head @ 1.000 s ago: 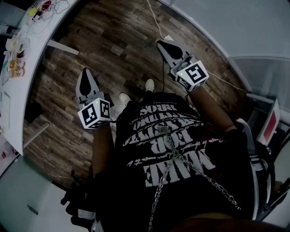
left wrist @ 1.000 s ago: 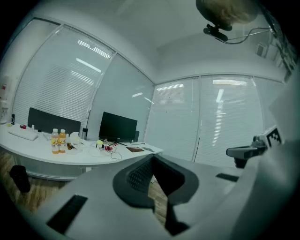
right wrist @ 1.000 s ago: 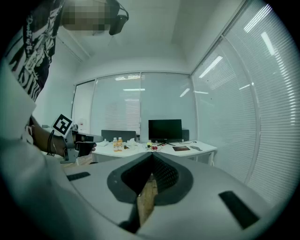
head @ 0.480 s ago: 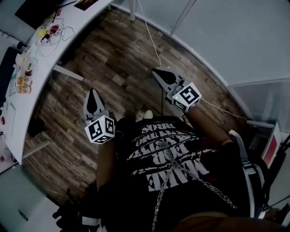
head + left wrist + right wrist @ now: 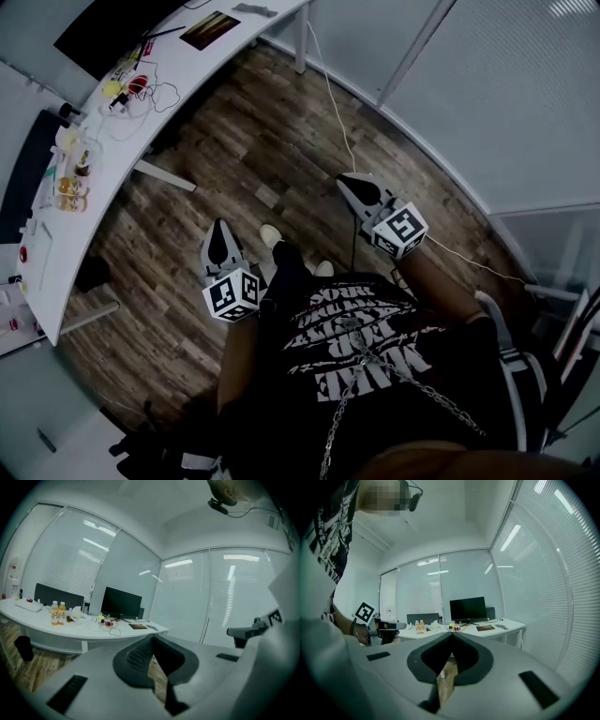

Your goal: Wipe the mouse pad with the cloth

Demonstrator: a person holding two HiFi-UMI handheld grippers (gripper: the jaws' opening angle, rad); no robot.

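Note:
A brownish mouse pad (image 5: 210,30) lies at the far end of the white curved desk (image 5: 187,70); it also shows in the left gripper view (image 5: 138,626) and in the right gripper view (image 5: 485,628). I cannot pick out a cloth for certain. My left gripper (image 5: 219,236) is held over the wooden floor in front of the person, shut and empty, its jaws meeting at the tips (image 5: 152,637). My right gripper (image 5: 349,181) is further right, also shut with nothing in it (image 5: 451,634). Both point towards the desk from well short of it.
On the desk stand a dark monitor (image 5: 103,23), two orange bottles (image 5: 66,187), and tangled cables with small red and yellow items (image 5: 127,89). Glass partition walls with blinds (image 5: 487,103) close the room. A white cable (image 5: 328,84) runs across the floor.
The head view has swung so that more of the desk and the mouse pad show. Both grippers have travelled with the person towards the desk and stay shut.

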